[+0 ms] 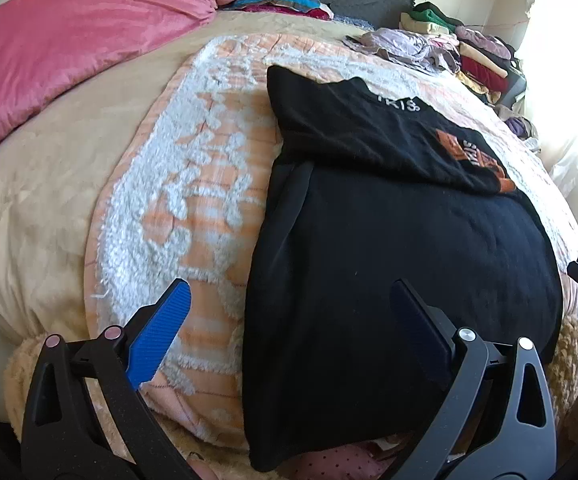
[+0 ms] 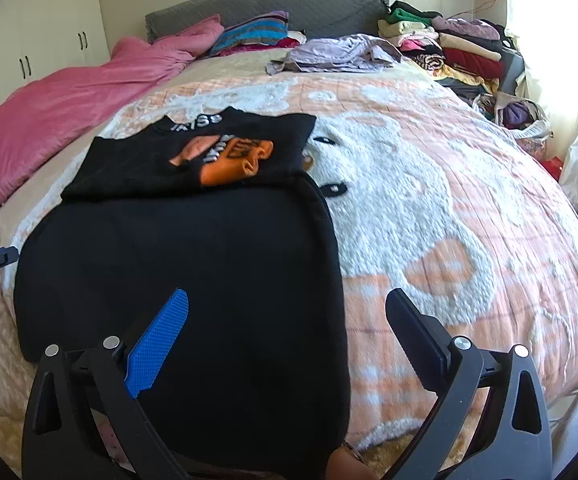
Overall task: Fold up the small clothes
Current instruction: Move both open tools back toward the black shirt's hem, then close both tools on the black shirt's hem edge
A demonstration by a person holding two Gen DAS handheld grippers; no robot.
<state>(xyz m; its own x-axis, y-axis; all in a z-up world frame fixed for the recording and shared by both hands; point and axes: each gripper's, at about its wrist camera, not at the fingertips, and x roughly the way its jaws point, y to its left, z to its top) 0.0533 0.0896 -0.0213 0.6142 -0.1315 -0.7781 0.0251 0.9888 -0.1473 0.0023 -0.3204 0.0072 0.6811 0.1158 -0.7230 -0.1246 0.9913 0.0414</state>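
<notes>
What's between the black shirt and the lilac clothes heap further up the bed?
Only bare orange-and-white blanket between black shirt and lilac heap, per the right wrist view.

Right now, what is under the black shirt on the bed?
The black shirt lies on the orange and white blanket, its top folded down over itself. Whatever sits beneath the shirt's middle is covered.

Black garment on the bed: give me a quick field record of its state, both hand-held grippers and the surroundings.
garment: black garment flat on the peach-and-white blanket, far end folded back, orange print showing
left hand-held gripper: open, over the garment's left edge, holding nothing
right hand-held gripper: open, over its right edge, holding nothing
surroundings: pink duvet on the left, clothes piles by the headboard
</notes>
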